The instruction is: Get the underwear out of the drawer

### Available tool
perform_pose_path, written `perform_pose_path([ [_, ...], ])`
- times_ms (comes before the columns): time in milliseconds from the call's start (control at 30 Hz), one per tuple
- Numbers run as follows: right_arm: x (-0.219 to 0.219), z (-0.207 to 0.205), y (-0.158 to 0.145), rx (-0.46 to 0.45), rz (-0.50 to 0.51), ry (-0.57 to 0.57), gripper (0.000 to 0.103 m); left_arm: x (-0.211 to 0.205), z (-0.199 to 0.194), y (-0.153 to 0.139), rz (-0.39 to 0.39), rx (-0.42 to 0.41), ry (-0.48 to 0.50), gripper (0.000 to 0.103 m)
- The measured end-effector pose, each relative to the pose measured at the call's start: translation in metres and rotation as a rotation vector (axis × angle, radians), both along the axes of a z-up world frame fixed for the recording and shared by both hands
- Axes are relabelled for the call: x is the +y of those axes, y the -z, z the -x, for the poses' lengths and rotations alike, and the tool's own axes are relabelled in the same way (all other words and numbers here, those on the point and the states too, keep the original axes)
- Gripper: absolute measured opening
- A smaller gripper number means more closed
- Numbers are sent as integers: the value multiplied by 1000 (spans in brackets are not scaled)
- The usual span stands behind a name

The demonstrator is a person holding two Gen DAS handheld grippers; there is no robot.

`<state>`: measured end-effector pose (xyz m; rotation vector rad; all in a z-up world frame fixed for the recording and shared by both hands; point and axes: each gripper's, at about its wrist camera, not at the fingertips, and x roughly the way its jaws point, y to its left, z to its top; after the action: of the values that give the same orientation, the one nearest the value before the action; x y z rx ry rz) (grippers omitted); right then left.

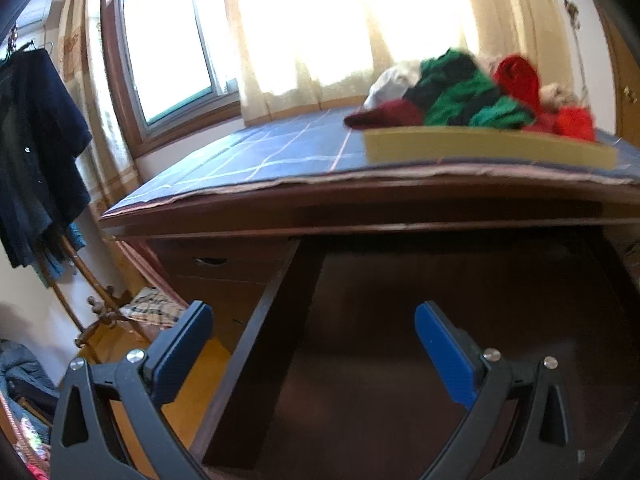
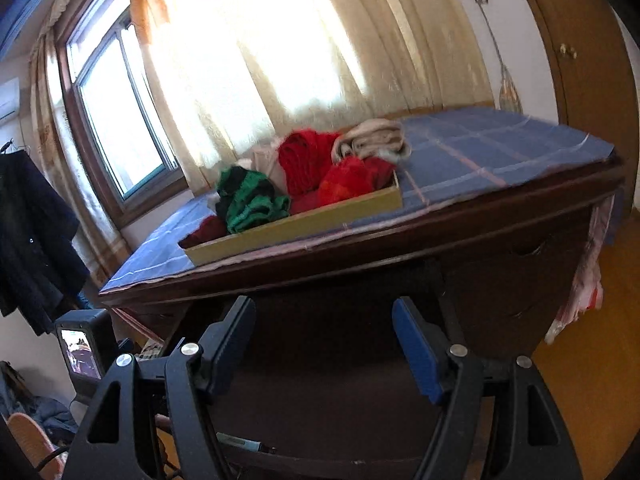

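A dark wooden drawer (image 1: 264, 360) stands pulled out from under the desk top (image 1: 360, 200). Its inside (image 1: 440, 340) is dark, and I make out no garment there. My left gripper (image 1: 314, 320) hangs open over the drawer's left part, nothing between its blue pads (image 1: 440, 352). In the right wrist view my right gripper (image 2: 324, 320) is open too, empty, over the same dark drawer (image 2: 328, 380). A yellow tray (image 2: 296, 224) on the desk holds a heap of garments: green (image 2: 252, 200), red (image 2: 316, 164), maroon and beige ones.
A blue checked cloth (image 2: 480, 148) covers the desk top. Shut side drawers (image 1: 224, 276) sit left of the pulled-out one. Dark clothes hang on a rack (image 1: 36, 152) at the left. Window and curtains stand behind the desk; a wooden wardrobe (image 2: 580, 80) is at the right.
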<state>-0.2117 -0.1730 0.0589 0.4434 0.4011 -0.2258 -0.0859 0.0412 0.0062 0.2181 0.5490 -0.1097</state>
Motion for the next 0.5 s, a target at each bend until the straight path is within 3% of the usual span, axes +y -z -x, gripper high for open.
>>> perform_pose_path([
  [267, 26, 30, -36, -95, 133, 12, 73, -7, 40, -42, 44, -74, 90, 103],
  [500, 27, 33, -38, -97, 110, 38, 73, 2, 59, -71, 107, -89, 63, 103],
])
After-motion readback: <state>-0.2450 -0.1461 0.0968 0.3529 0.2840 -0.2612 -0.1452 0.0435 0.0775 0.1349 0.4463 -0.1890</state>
